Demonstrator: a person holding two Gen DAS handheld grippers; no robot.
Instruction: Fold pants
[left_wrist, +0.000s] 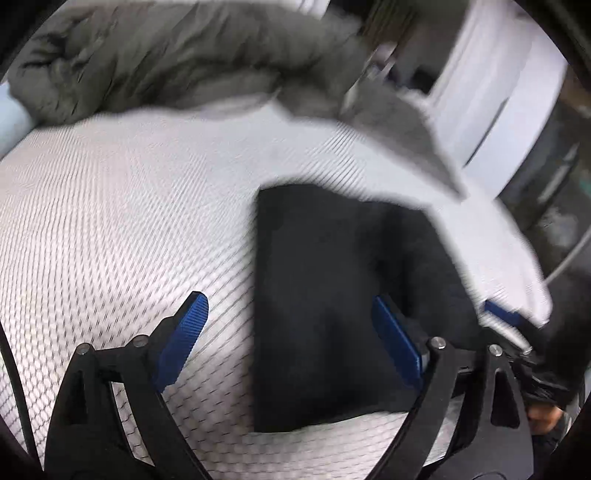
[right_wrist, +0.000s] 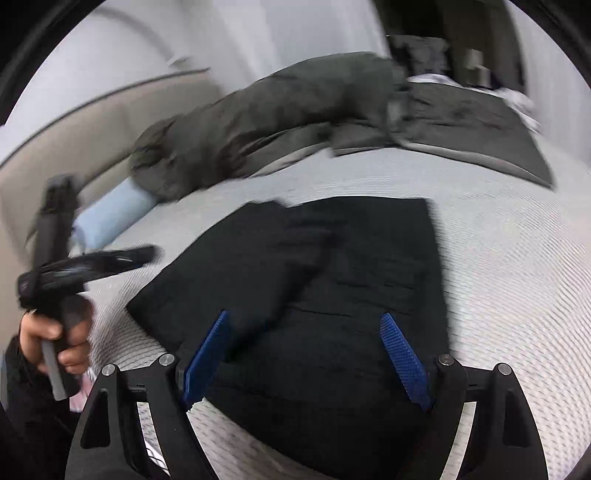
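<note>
The black pants (left_wrist: 332, 277) lie folded into a compact block on the white quilted mattress (left_wrist: 110, 221). My left gripper (left_wrist: 288, 306) is open above the block's left edge, with one blue pad (left_wrist: 188, 332) over bare mattress and the other over the cloth, and it holds nothing. In the right wrist view the pants (right_wrist: 351, 258) show an upper layer lying askew at the left. My right gripper (right_wrist: 304, 319) stands open just above their near end, with nothing between its pads. A hand holds the left gripper (right_wrist: 66, 273) at the left of that view.
A rumpled grey duvet (right_wrist: 277, 110) lies across the far side of the bed, with a light blue pillow (right_wrist: 110, 214) against the beige headboard (right_wrist: 74, 129). The mattress edge (left_wrist: 517, 258) drops off to the right, where dark furniture stands.
</note>
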